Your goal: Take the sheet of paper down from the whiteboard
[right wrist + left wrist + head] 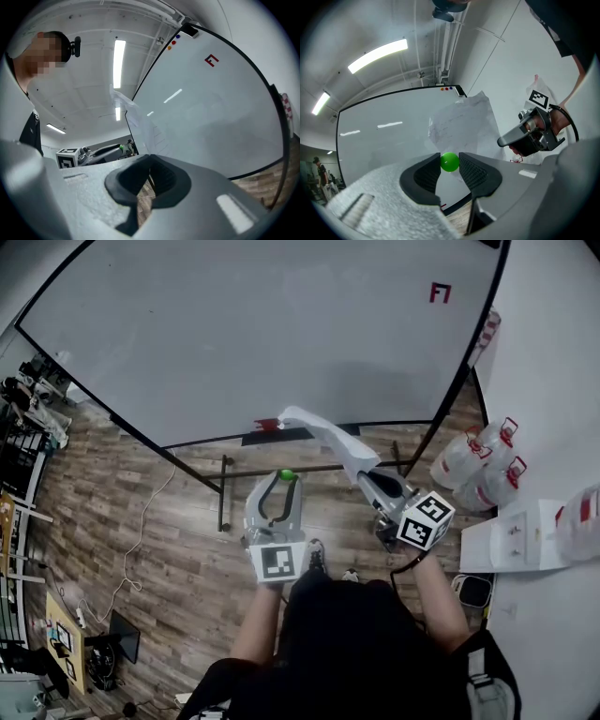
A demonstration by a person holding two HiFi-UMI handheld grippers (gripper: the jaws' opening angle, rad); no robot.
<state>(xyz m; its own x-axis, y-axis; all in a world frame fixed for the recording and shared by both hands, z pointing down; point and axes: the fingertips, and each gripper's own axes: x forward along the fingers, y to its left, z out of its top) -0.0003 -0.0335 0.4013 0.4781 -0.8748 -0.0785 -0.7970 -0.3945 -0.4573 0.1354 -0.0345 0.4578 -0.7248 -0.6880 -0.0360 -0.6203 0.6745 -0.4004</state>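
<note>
Closest under the head view, the left gripper (284,482) clamps a small green ball (286,474), while the right gripper (366,476) pinches the crumpled white paper sheet (323,432), clear of the wide whiteboard (234,334). Left gripper view alone shows the sheet's faintly scribbled face. Right gripper view shows it edge-on between closed jaws. I'd hold that pinch firm and lower it gently.

The whiteboard (262,334) is standing ahead of the person, the sheet of paper (323,430) hanging before its lower edge, pinched in the right gripper (364,472) — just to its left the left gripper (285,482) is clamping a small ball (450,161), and jugs (473,465) are standing far right.
</note>
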